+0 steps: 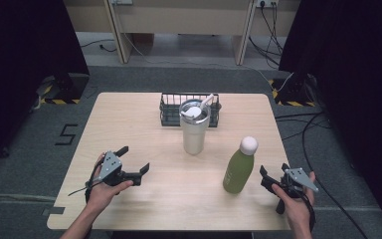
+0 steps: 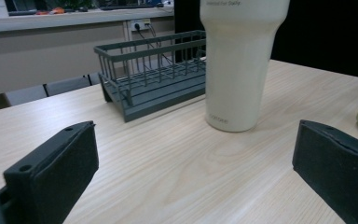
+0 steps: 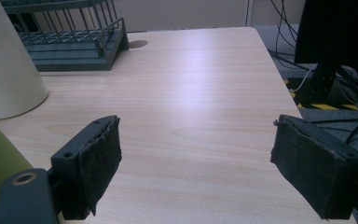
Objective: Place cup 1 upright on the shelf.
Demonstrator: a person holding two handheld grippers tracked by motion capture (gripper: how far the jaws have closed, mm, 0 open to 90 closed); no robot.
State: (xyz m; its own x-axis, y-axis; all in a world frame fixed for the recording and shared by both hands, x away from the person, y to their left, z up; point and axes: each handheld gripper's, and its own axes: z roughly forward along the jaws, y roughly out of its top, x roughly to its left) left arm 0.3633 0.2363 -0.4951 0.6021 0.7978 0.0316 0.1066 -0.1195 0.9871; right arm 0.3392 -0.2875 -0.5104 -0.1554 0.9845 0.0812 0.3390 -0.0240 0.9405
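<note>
Writing: the cream tumbler (image 2: pixel 242 65) carries small grey print near its top edge in the left gripper view, cut off by the frame and blurred, and a tiny line near its base; neither can be read. On the grey floor at left centre of the high view, a black mark (image 1: pixel 66 134) shaped like the digit 5. No label can be made out on the green bottle (image 1: pixel 239 169).

Layout, high view: light wooden table (image 1: pixel 129 124) fills the centre. Dark wire basket (image 1: pixel 169 110) sits at upper centre, near the far edge. The tumbler stands just in front of it, lid on, with a white straw (image 1: pixel 206 101) leaning to the right. The green bottle with a white cap (image 1: pixel 249 145) stands upright at lower right of centre, apart from the tumbler.

Left gripper (image 1: pixel 132 162): lower left, held in the left hand (image 1: pixel 104 189), forearm entering from the bottom edge. Jaws spread wide, nothing between them, pointing toward the right of the frame. In its own view the tumbler stands between and beyond the jaws.

Right gripper (image 1: pixel 268 175): lower right, held in the right hand (image 1: pixel 296 201), just right of the bottle, not touching it. Jaws wide apart over bare table in the right gripper view, with the bottle's green side at the lower left edge.
</note>
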